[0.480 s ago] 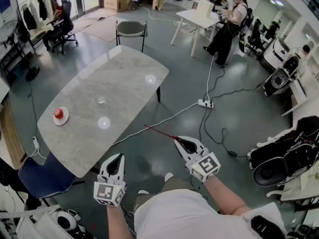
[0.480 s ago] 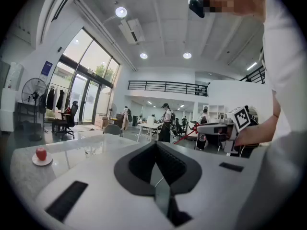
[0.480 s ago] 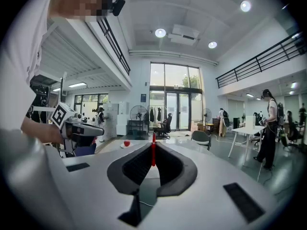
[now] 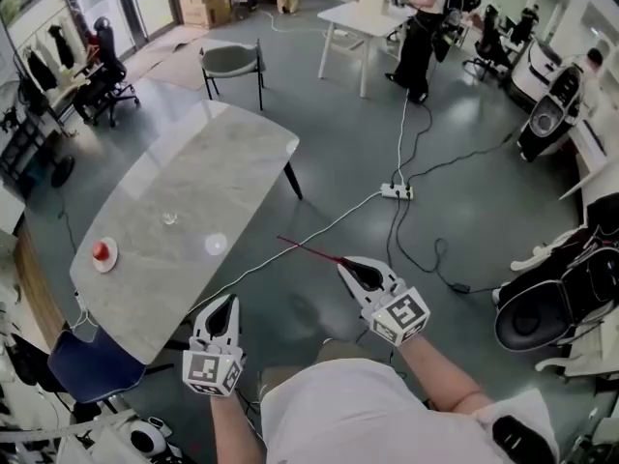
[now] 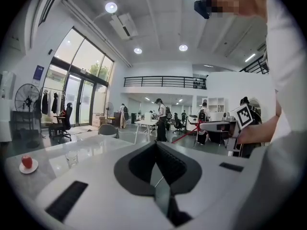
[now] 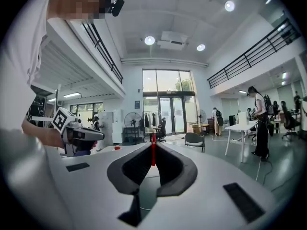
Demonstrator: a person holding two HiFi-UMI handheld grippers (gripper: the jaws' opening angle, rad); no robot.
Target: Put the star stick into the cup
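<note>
Two closed tongs are seen: left tongs (image 4: 229, 304) empty, right tongs (image 4: 344, 264) clamped on the star stick (image 4: 308, 251), which apparently must next be carried to the distant cup (image 4: 170, 218).

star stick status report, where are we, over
Right gripper shut on star stick, over the floor. Left gripper shut, empty. Cup on table, not yet reached. Apple sits apart from cup.
</note>
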